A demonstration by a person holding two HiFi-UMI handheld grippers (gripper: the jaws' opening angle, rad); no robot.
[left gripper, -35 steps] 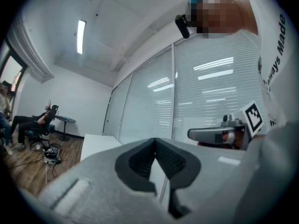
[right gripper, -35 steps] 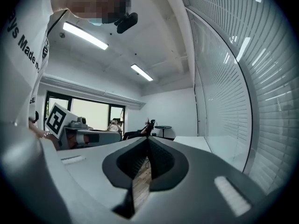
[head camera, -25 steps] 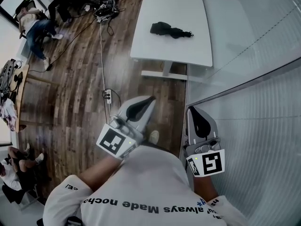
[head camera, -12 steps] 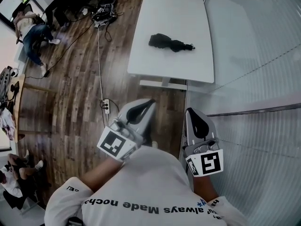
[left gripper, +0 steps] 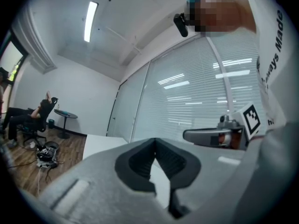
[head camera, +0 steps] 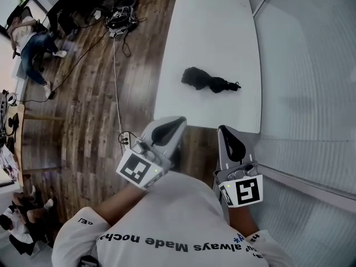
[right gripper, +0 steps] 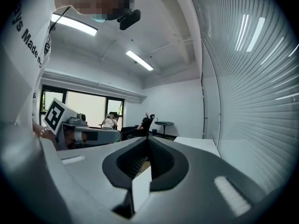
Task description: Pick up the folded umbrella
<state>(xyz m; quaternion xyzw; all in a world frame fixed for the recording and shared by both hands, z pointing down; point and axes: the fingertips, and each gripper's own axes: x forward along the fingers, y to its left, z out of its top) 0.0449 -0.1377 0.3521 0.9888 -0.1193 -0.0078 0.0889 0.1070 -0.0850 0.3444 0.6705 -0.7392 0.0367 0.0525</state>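
Observation:
The folded black umbrella lies on the white table, toward its near right side, with its handle pointing right. Both grippers are held level in front of the person's chest, short of the table's near edge. My left gripper is shut with nothing between its jaws, and its tip sits just before the table edge. My right gripper is shut and empty too. In the left gripper view the closed jaws point over the table. The umbrella is hidden in both gripper views.
A glass wall with blinds runs along the table's right side. On the wooden floor to the left lie cables, a power strip and a pile of gear. People sit at the far left.
The person has walked toward the table. The table and umbrella have slid down the head view and now lie much closer to both grippers, which keep the same shut pose.

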